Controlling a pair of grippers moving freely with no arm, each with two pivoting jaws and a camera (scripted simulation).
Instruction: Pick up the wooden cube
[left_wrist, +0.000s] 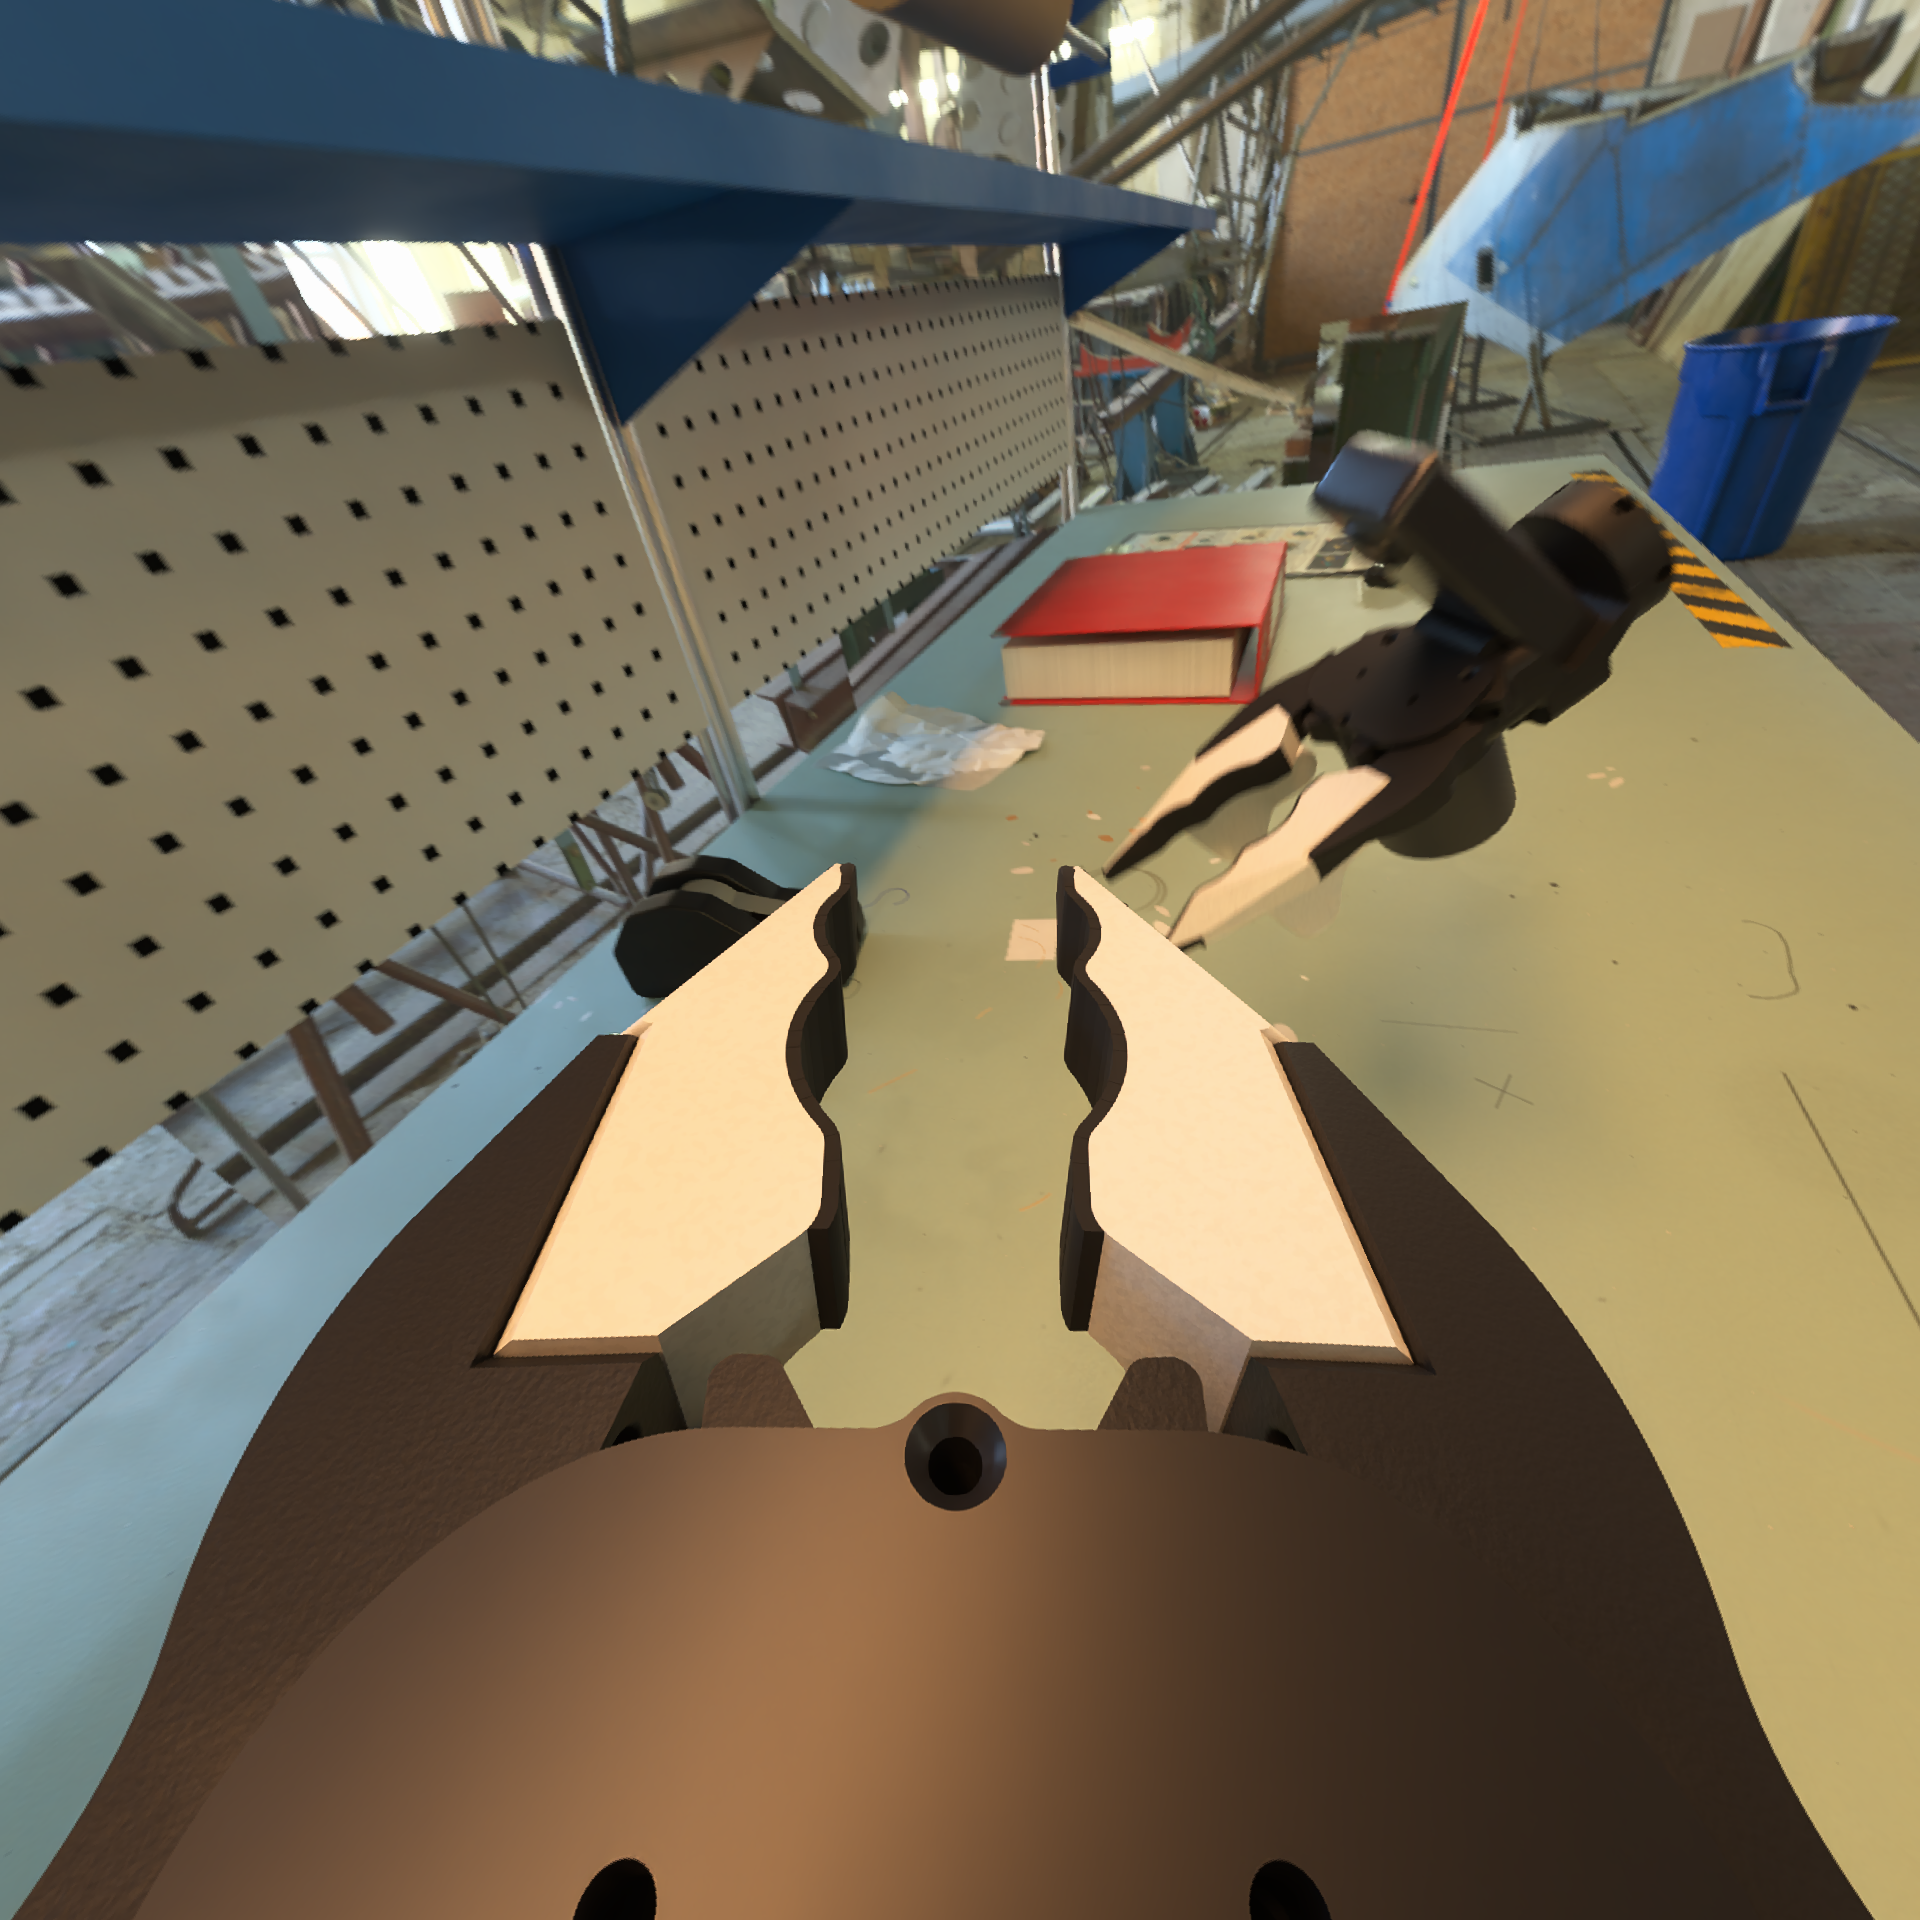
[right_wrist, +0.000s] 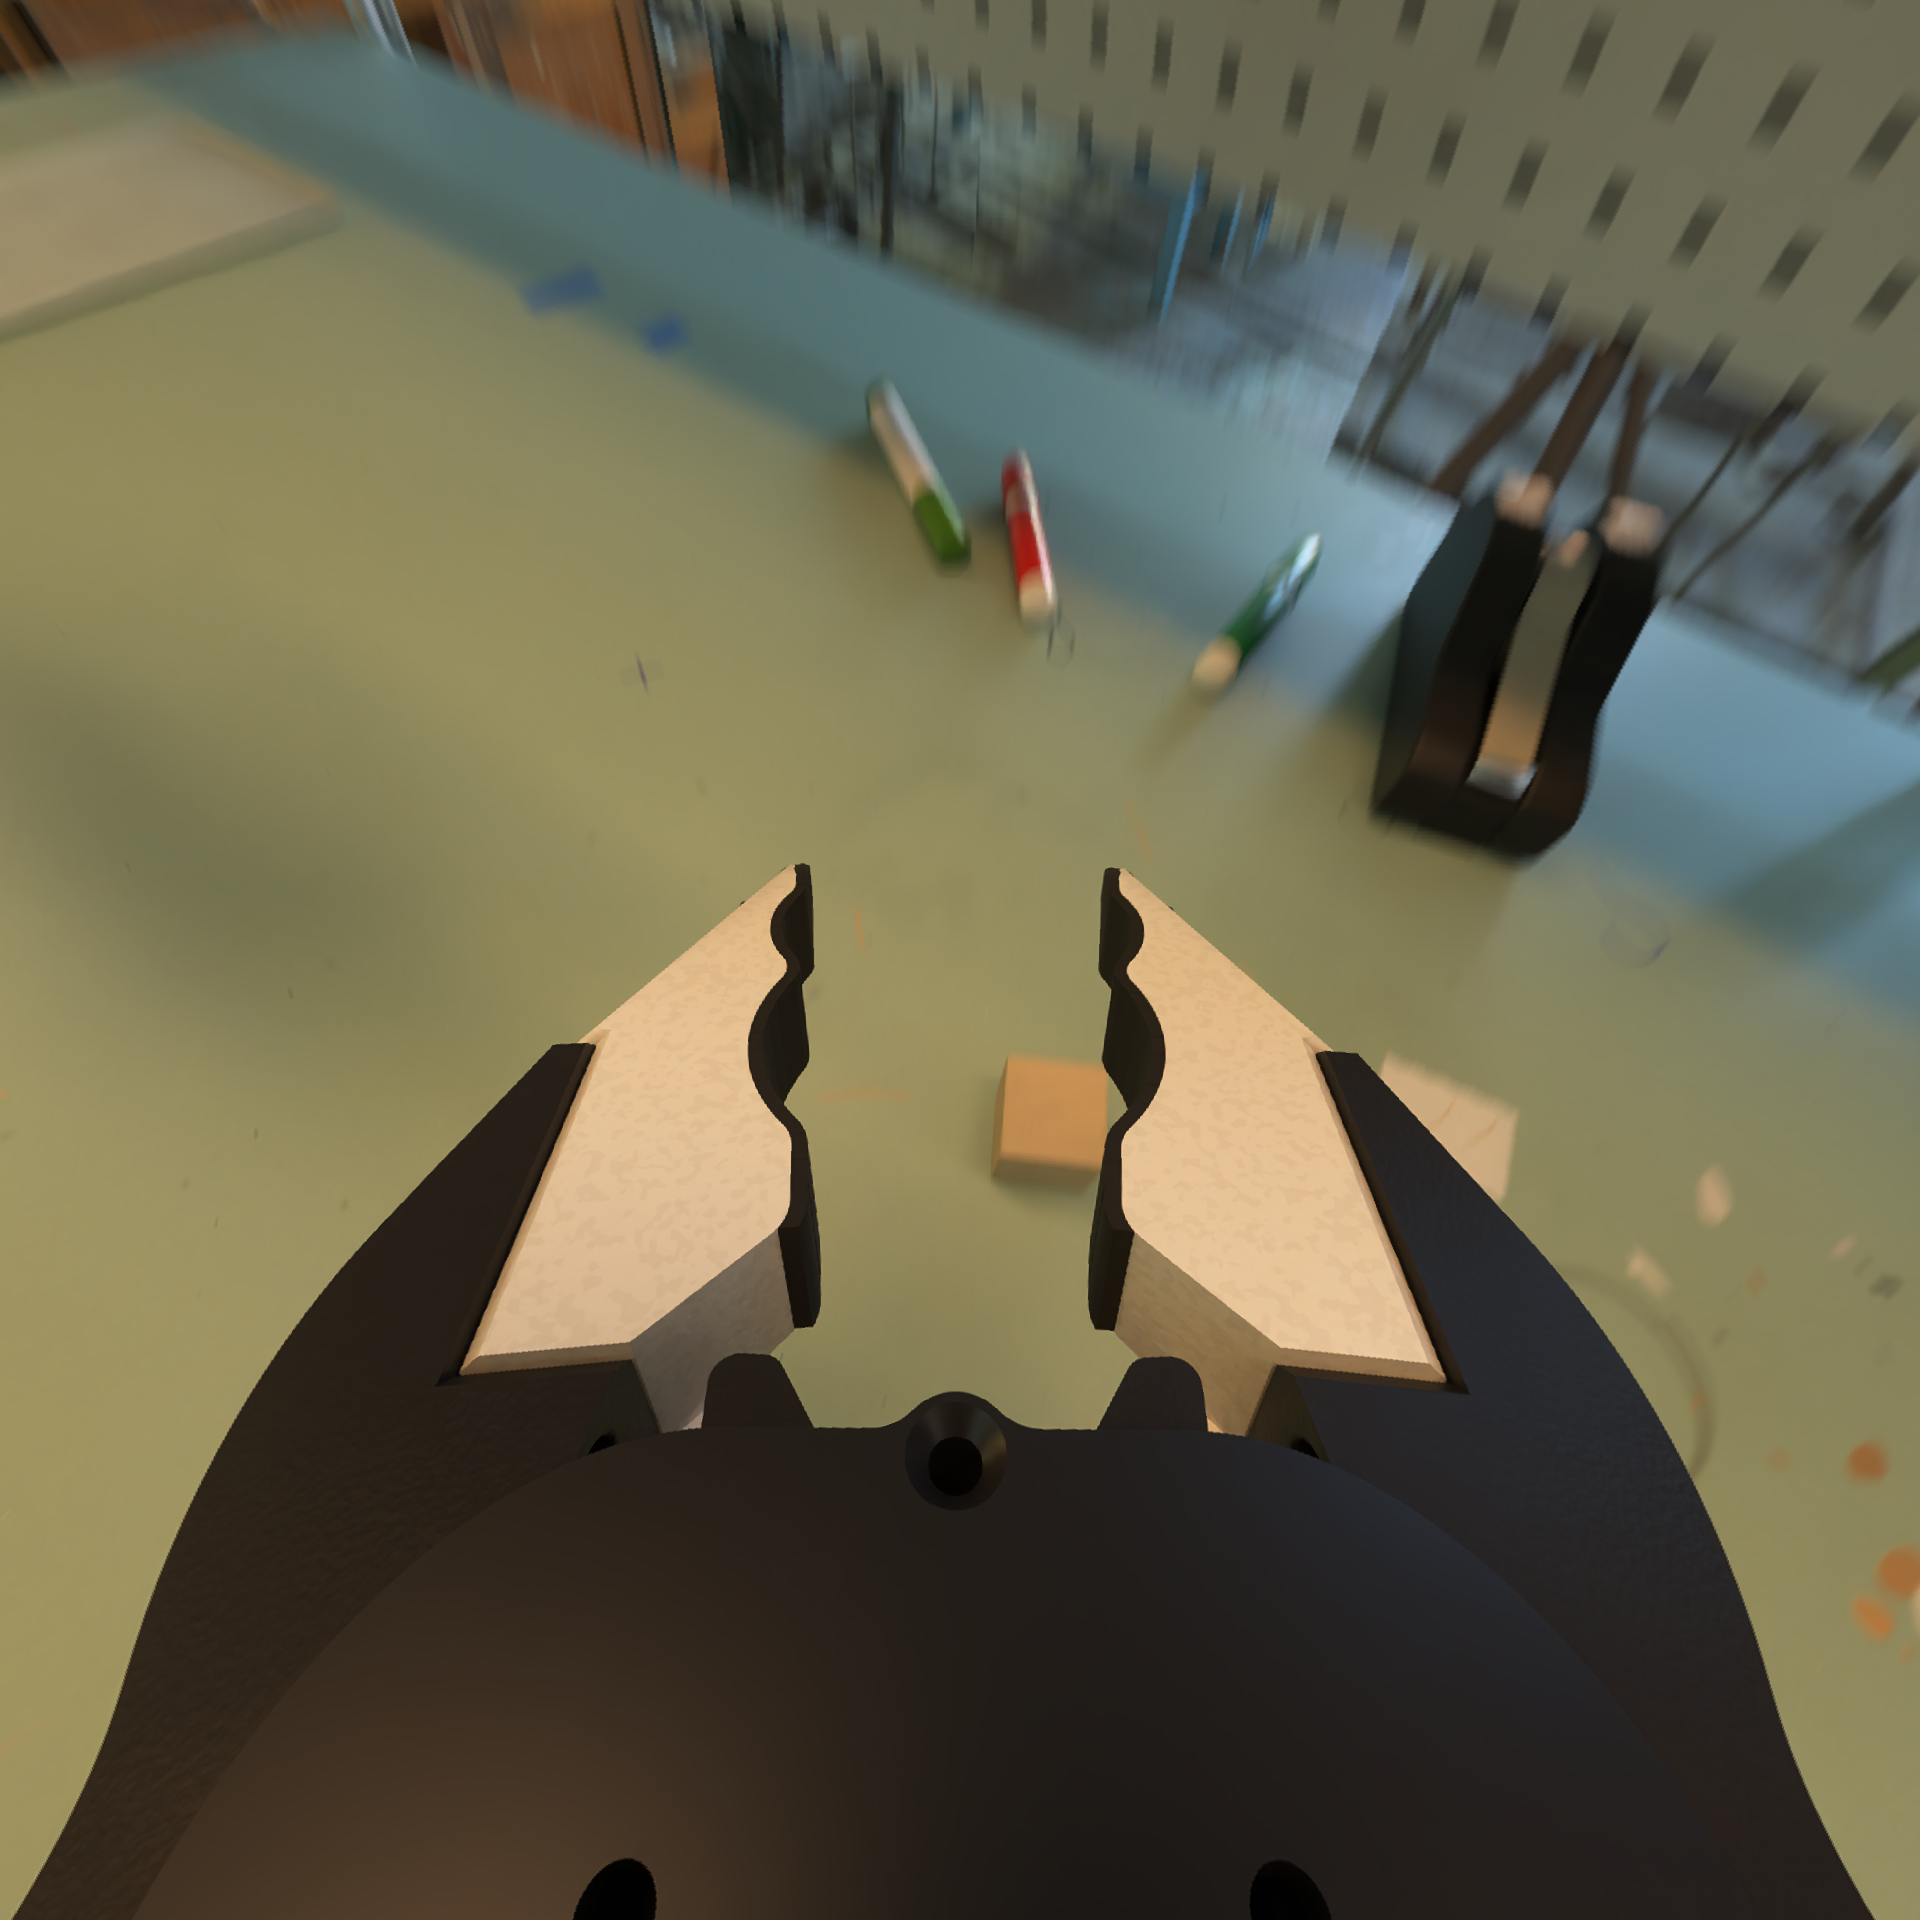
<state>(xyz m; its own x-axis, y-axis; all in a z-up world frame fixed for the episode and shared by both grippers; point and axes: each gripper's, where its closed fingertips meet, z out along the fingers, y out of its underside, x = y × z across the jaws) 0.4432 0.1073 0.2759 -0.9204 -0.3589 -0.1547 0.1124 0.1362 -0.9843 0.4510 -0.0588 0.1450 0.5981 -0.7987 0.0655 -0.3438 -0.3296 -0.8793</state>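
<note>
Two claws are over the green table (right_wrist: 416, 623), and both have their fingers spread apart with nothing in them: the left gripper (left_wrist: 956, 883) waits farther back, and the right gripper (right_wrist: 956, 873) is above the wooden cube (right_wrist: 1047, 1120), which sits flat on the table between its fingers, close to the right-hand one. That little block looks hard, light and not slippery, so I think it is best to pinch it on two flat sides, right in the middle. One blue bin (left_wrist: 1766, 426) stands past the table, but I cannot see what is inside it.
</note>
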